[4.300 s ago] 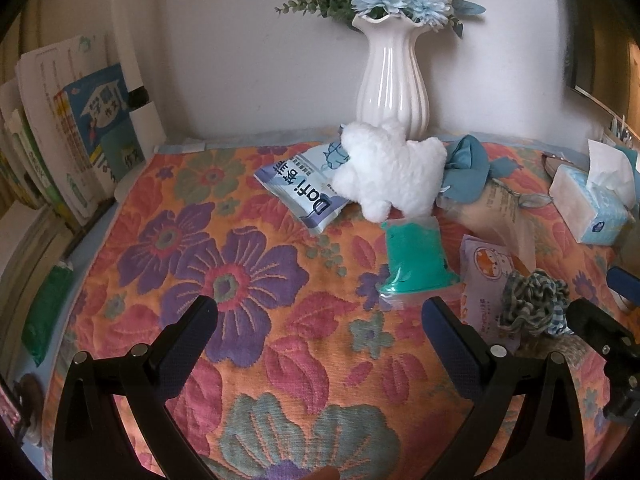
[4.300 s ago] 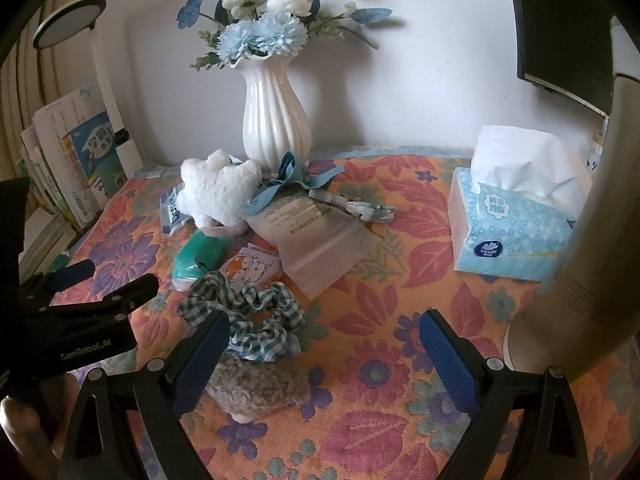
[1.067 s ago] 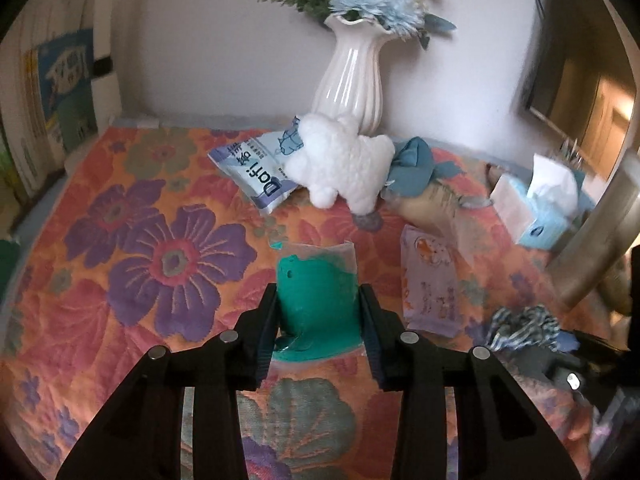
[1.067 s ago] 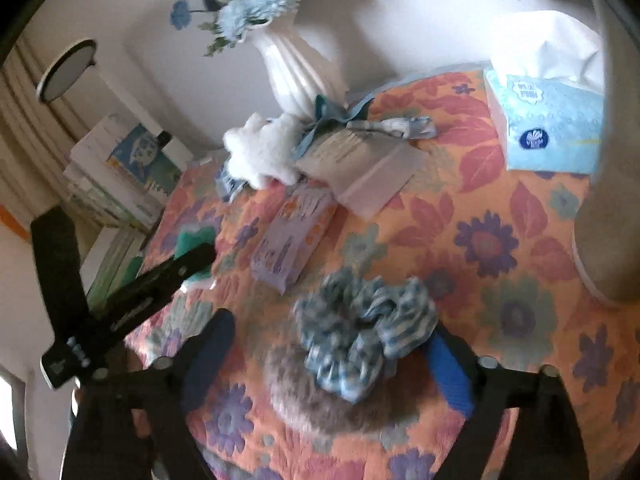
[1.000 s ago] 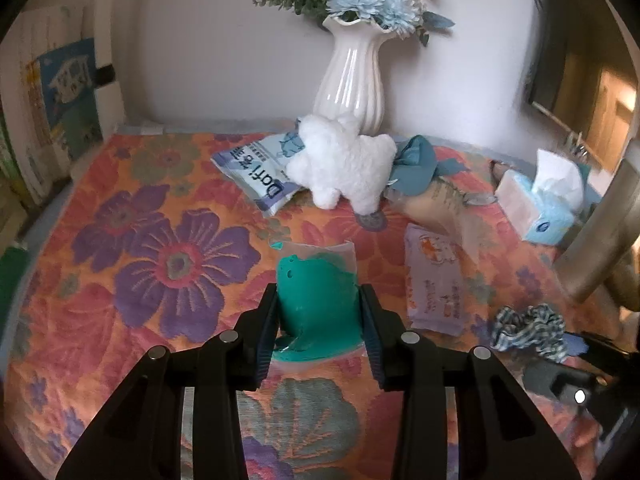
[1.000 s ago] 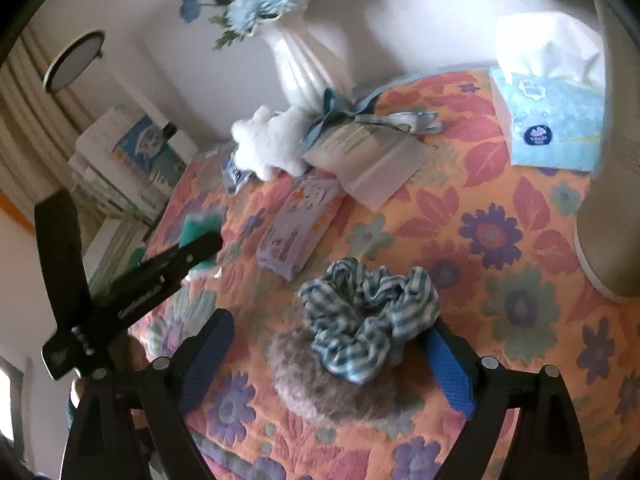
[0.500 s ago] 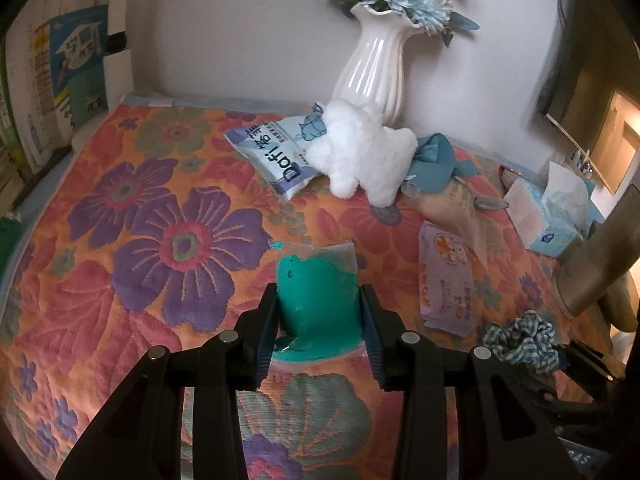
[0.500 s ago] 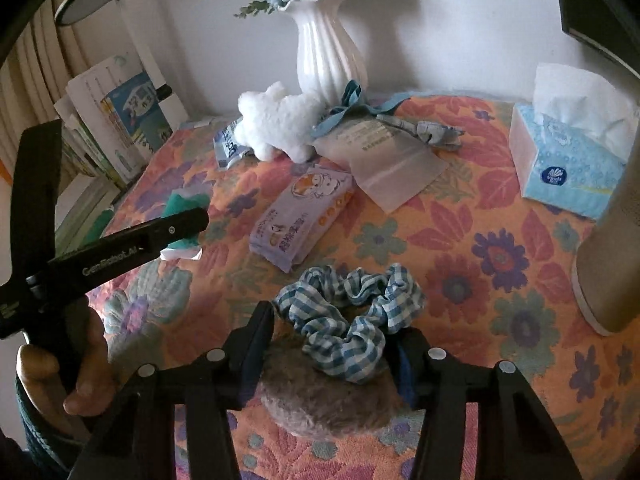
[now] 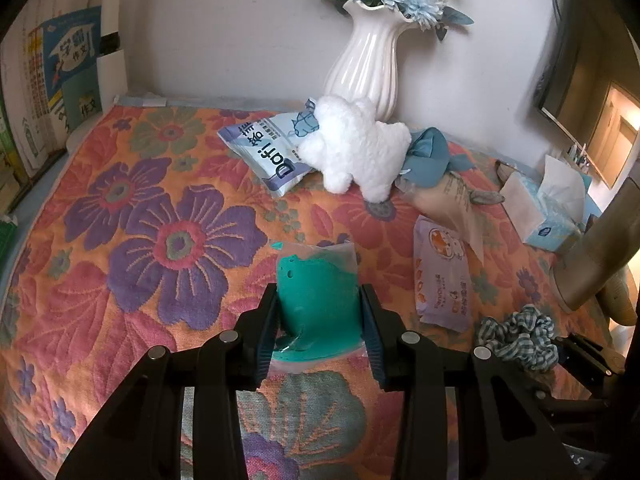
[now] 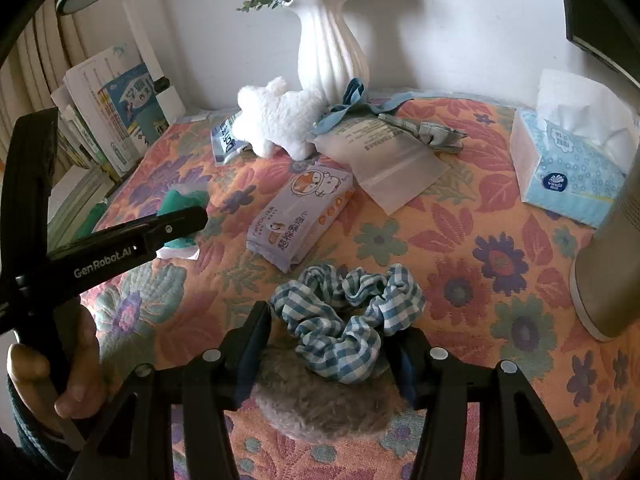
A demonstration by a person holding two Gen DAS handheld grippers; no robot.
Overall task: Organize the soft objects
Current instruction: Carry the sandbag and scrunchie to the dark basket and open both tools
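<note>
My left gripper (image 9: 320,312) is shut on a green soft item in a clear bag (image 9: 318,300), held over the floral cloth (image 9: 120,260); it also shows in the right wrist view (image 10: 180,204). My right gripper (image 10: 332,344) is shut on a blue-checked scrunchie (image 10: 344,320) that lies on a grey-brown fuzzy item (image 10: 320,404). The scrunchie also shows at the right of the left wrist view (image 9: 516,336). A white plush toy (image 9: 356,148) lies near the vase.
A white vase (image 9: 368,60) with flowers stands at the back. Wipes packs (image 9: 440,280) (image 9: 264,152), a clear flat bag (image 10: 384,156), a blue cloth (image 9: 432,156) and a tissue box (image 10: 568,172) lie around. Books (image 9: 52,80) stand at left, a grey cylinder (image 10: 612,260) at right.
Since 4.3 s ago both grippers have shut, the left on the green bagged item and the right on the scrunchie. In the last second the left has drawn the bag leftward and back.
</note>
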